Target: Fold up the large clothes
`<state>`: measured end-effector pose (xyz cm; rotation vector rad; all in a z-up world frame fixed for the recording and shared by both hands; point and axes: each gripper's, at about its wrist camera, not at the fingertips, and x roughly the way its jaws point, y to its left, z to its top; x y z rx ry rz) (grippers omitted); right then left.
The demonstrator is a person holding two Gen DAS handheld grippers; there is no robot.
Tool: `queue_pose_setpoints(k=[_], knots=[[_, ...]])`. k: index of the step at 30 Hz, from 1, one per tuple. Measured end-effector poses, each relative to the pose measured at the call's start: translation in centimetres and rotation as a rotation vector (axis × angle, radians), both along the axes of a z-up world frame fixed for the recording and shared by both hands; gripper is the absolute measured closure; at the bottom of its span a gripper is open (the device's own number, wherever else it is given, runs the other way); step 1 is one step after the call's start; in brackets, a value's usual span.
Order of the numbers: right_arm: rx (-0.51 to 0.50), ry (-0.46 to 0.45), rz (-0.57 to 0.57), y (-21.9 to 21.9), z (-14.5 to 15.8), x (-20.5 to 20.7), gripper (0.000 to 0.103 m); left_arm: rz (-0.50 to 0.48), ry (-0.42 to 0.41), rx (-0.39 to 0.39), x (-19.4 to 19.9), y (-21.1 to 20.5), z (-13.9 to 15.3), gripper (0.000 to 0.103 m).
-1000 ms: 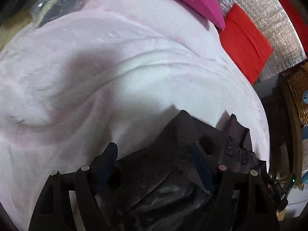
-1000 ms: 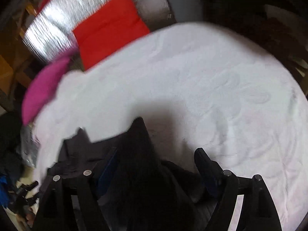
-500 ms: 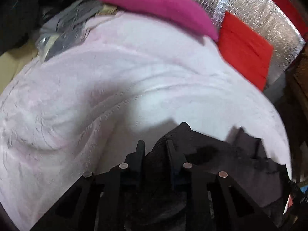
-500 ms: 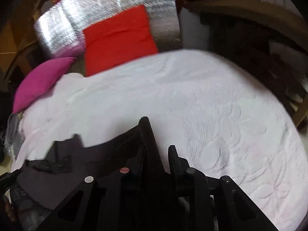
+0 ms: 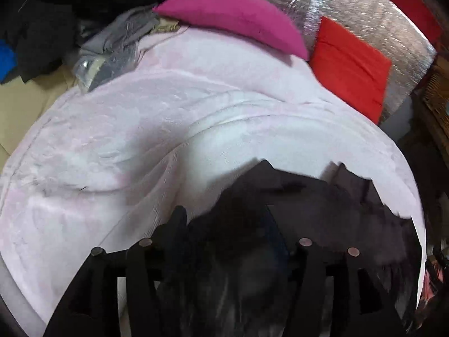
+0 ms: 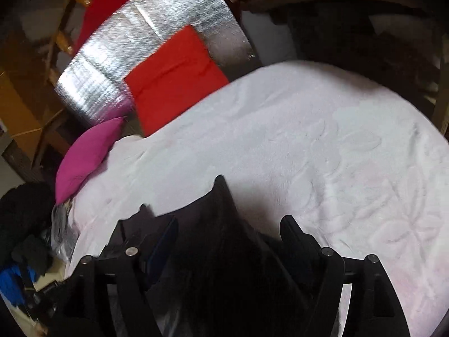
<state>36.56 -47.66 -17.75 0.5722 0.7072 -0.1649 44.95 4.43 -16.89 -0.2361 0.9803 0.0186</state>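
Note:
A dark garment (image 5: 303, 199) lies at the near edge of a pale pink blanket (image 5: 140, 129) on a bed. In the left wrist view my left gripper (image 5: 224, 221) stands open over it, and a raised corner of the cloth sits between the fingers. In the right wrist view the same garment (image 6: 221, 224) peaks up between the fingers of my right gripper (image 6: 227, 224), which is open too. Neither gripper pinches the cloth. The lower part of the garment is hidden behind the gripper frames.
A magenta pillow (image 5: 238, 19) and a red cushion (image 5: 348, 64) lie at the head of the bed against a silver foil panel (image 6: 146, 45). Grey and dark clothes (image 5: 118, 39) pile at the far left. Dark wooden furniture (image 6: 364, 22) stands beyond the bed.
Both grippers were open a second ago, shut on the garment's corners half a second ago, and have opened again now. The cloth has dropped back onto the blanket.

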Motion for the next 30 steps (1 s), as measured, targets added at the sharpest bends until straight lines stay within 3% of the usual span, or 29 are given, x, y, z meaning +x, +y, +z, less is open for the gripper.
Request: queue_pose_setpoints(k=[7, 11, 14, 16, 17, 19, 22, 25, 28, 30], knots=[[-0.062, 0.021, 0.031, 1.3, 0.5, -5.4, 0.025, -0.108, -0.033, 0.108, -7.4, -1.6, 0.5, 0.042], [-0.006, 0.054, 0.002, 0.1, -0.5, -8.4, 0.025, -0.067, 0.045, 0.105, -10.2, 0.1, -1.5, 0.042], [0.037, 0.103, -0.015, -0.8, -2.0, -9.9, 0.025, 0.007, 0.077, 0.108, -11.0, 1.7, -2.7, 0.041], [0.037, 0.152, -0.008, -0.7, -3.1, -10.0, 0.028, 0.019, 0.095, 0.112, -11.0, 2.2, -3.6, 0.035], [0.037, 0.190, 0.004, -0.6, -3.8, -9.9, 0.031, 0.021, 0.102, 0.128, -10.8, 2.3, -4.0, 0.029], [0.038, 0.227, 0.036, -0.1, -4.7, -9.8, 0.055, 0.021, 0.105, 0.159, -10.6, 2.0, -4.5, 0.028], [-0.029, 0.191, 0.027, 0.6, -3.5, -10.5, 0.063, -0.002, 0.083, 0.209, -10.6, 1.4, -4.2, 0.028], [-0.019, 0.161, -0.005, 0.3, -2.9, -11.3, 0.063, -0.001, 0.055, 0.207, -10.7, 1.4, -4.2, 0.028], [0.014, 0.220, 0.012, 0.0, -4.3, -10.6, 0.060, -0.007, 0.061, 0.216, -10.5, 1.4, -4.6, 0.023], [0.014, 0.206, 0.011, -0.3, -3.9, -10.8, 0.056, -0.003, 0.066, 0.183, -10.5, 1.9, -4.3, 0.023]])
